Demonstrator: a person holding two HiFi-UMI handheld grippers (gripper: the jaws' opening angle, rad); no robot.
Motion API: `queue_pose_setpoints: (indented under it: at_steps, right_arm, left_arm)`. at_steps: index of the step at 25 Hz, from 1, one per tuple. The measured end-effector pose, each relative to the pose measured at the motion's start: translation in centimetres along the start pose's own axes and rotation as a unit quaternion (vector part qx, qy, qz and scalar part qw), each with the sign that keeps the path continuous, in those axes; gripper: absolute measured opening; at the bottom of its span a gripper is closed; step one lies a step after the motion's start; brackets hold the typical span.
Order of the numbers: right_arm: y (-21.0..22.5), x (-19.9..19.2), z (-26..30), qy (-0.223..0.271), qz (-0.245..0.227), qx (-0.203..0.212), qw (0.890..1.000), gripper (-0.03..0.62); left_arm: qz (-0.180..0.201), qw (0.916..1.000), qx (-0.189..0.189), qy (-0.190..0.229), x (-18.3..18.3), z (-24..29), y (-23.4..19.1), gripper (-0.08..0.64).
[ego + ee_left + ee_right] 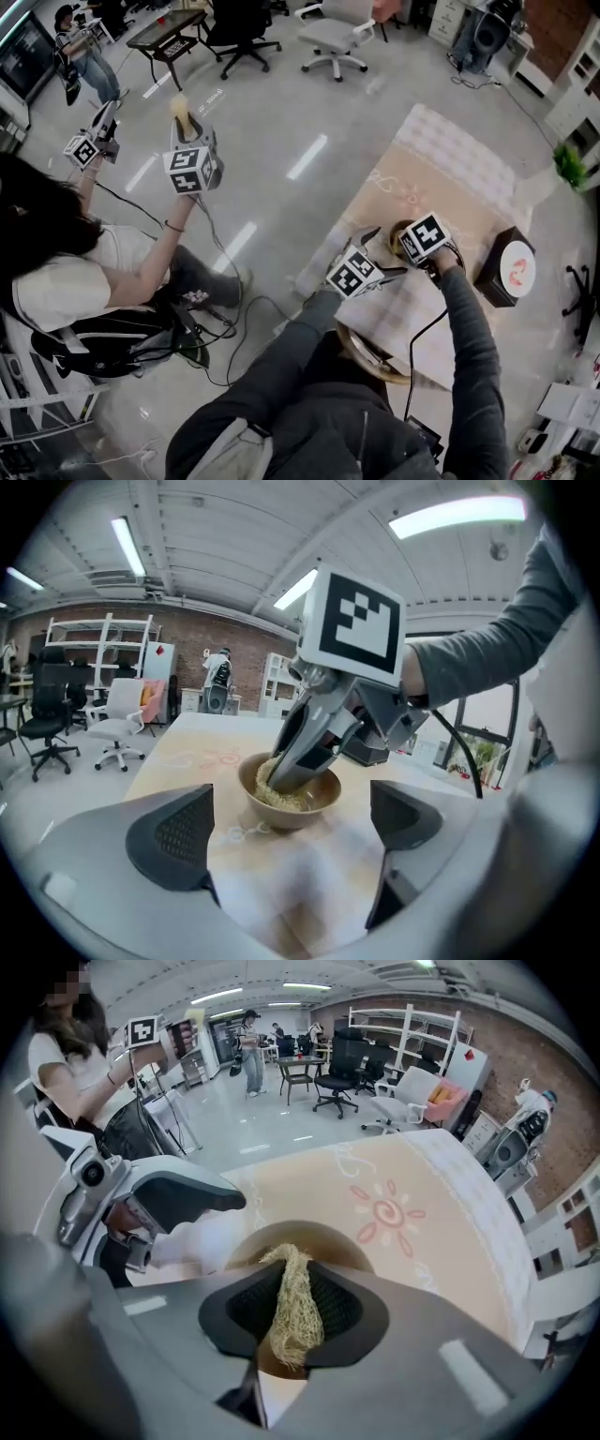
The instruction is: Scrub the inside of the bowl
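The bowl (302,817) sits on the pale cloth (441,1241) over the table. My right gripper (298,1321) points steeply down into it. Its jaws are closed on a straw-coloured scrub pad (279,796), which rests on the bowl's inner floor.

My left gripper (289,834) hangs on the near side of the bowl, aimed at it. Its jaws stand wide apart, clear of the rim, and hold nothing.

Risks, in my judgement:
- The bowl is unbraced, so scrubbing pressure could slide or tip it, or ruck the cloth beneath it.
- The pad is pinched only by a narrow strip and could pull free under a hard stroke.

I can read no brand or wording anywhere. There are only square black-and-white markers on the gripper cubes, a pink sun motif (386,1211) beyond the bowl, and an illegible red mark on a dark box (511,267) past it.
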State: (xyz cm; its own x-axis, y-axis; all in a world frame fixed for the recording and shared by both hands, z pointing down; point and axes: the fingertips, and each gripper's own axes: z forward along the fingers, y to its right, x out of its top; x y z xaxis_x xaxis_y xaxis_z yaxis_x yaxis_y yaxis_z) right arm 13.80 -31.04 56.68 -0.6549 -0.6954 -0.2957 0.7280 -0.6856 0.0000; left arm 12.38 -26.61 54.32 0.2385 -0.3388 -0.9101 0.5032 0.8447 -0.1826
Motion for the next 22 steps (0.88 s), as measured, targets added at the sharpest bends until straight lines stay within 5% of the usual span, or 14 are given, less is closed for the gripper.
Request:
queue_pose_setpoints:
  at_steps: [3, 6, 10, 12, 16, 20, 22]
  right_arm:
    - [-0.4, -0.2, -1.1, 0.009, -0.020, -0.019, 1.000, 0.069]
    - [-0.4, 0.0, -3.6, 0.046, -0.040, -0.053, 0.997, 0.069]
    - [-1.0, 0.6, -9.3, 0.178, 0.018, -0.087, 0.980, 0.069]
    - [-1.4, 0.1, -12.9, 0.273, 0.074, -0.110, 0.953, 0.071]
    - [-2.5, -3.8, -18.2, 0.429, 0.203, -0.161, 0.865, 0.074]
    - [-4.0, -8.9, -19.4, 0.491, 0.302, -0.200, 0.792, 0.077]
    - [-4.7, -10.7, -19.5, 0.507, 0.324, -0.223, 0.767, 0.074]
  left_arm:
    - [-0.034, 0.9992, 0.010, 0.020, 0.5, -2.1, 0.3, 0.486]
    - [-0.025, 0.9992, 0.020, 0.025, 1.2, -3.7, 0.6, 0.384]
    - [-0.016, 0.9984, 0.029, 0.046, 2.8, -5.7, 1.5, 0.221]
    - [-0.015, 0.9973, 0.032, 0.065, 3.9, -6.6, 2.2, 0.162]
    - [-0.011, 0.9938, 0.047, 0.100, 5.9, -7.9, 3.6, 0.036]
    - [-0.021, 0.9923, 0.040, 0.115, 7.0, -8.3, 5.3, 0.011]
    - [-0.021, 0.9918, 0.038, 0.120, 7.1, -8.6, 6.2, 0.011]
